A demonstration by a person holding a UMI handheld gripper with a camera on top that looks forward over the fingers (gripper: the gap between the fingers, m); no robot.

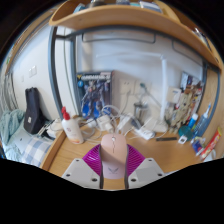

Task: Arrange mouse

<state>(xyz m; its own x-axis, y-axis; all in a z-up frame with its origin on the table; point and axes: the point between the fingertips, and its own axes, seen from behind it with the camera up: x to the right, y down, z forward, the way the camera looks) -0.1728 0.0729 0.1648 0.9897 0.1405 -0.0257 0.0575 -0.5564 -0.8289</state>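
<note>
Gripper (114,172) clamped on the mouse (114,150) above the desk (165,150).
Its near edge shows bare wood; a bottle (71,128) and cables (135,125) crowd the far edge. No writing is readable.

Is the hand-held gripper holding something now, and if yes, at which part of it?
A pale rounded thing, probably the mouse, sits between the hand-held gripper's pink pads, which meet its near end. Whether both pads press on it cannot be told.
</note>
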